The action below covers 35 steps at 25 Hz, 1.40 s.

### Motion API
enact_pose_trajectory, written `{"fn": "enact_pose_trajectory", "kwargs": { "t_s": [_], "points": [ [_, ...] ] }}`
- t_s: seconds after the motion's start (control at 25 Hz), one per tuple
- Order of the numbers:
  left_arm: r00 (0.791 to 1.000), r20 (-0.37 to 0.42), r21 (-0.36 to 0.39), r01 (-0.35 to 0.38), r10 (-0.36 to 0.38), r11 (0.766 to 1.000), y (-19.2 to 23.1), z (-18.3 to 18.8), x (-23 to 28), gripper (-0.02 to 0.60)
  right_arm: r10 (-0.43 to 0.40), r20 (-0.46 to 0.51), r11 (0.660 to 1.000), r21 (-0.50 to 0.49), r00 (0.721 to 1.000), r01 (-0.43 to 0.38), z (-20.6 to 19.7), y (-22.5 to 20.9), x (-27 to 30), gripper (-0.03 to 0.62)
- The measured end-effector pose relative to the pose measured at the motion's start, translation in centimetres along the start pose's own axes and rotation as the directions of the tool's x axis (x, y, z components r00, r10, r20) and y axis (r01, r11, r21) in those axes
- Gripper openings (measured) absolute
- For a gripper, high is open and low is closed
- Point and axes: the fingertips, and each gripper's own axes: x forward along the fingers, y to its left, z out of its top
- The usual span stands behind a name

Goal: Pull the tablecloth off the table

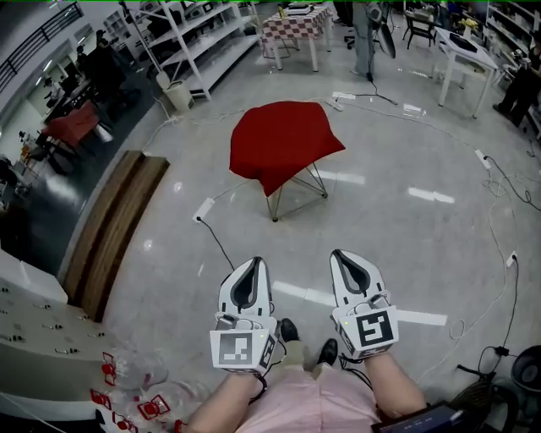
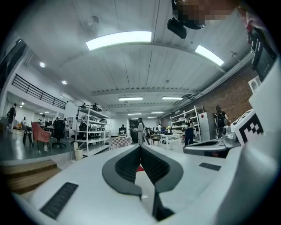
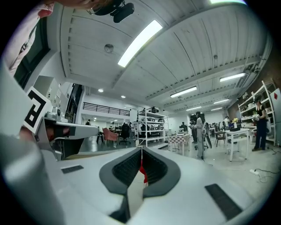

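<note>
**A:** How are the jaws of the left gripper (image 2: 140,147) seen?

**B:** They are seen closed, tip pressed against tip, and nothing is held between them. Only a sliver of red is glimpsed far off through the hollow below the tips.

**A:** And those of the right gripper (image 3: 141,149)?

**B:** The same is found there. The jaws are brought fully together and nothing is gripped. A thin strip of red, matching the distant cloth, is seen through the gap between the pads.

**A:** How are the two grippers carried?

**B:** They are held level and side by side, a little apart, low in the head view. Both are pointed forward towards the table. Dark shoes (image 1: 289,330) are seen on the floor just below and between them.

**A:** Where is the tablecloth found?

**B:** The red tablecloth (image 1: 283,148) is draped over a small table (image 1: 274,207), of which only the thin wire legs are shown beneath a hanging corner. It is set ahead on the glossy grey floor (image 1: 406,228), well apart from both grippers.

**A:** What is placed around it?

**B:** A white power strip (image 1: 204,209) is laid on the floor near the table's left side. A wooden step (image 1: 114,232) is seen further left. White shelving (image 1: 199,42) is ranged behind, and a table with a checkered cloth (image 1: 296,25) is placed at the far end.
</note>
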Motion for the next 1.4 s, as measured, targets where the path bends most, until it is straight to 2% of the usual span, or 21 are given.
{"fn": "enact_pose_trajectory", "kwargs": {
  "t_s": [0.24,0.56,1.0,1.4],
  "points": [
    [1.0,-0.004,-0.009,-0.018,0.018,1.0,2.7,-1.5,2.7,0.021,-0.004,-0.04,1.0,0.017,0.999,0.005,-1.8,-0.5,3.4,0.018],
    [1.0,-0.013,-0.041,-0.005,0.005,0.999,7.8,-2.8,9.3,0.021,-0.006,-0.088,1.0,0.023,0.996,0.008,-3.0,-1.9,11.4,0.018],
    [0.999,0.047,-0.061,-0.014,0.017,0.998,18.0,-1.4,17.5,0.021,-0.016,-0.052,1.0,-0.026,0.999,0.014,0.1,-1.6,24.2,0.018],
    [0.997,0.072,-0.057,0.023,-0.019,0.998,23.0,-1.4,21.8,0.021,-0.069,-0.021,0.997,-0.04,0.997,0.068,1.5,-2.0,30.2,0.018]
  ]
}}
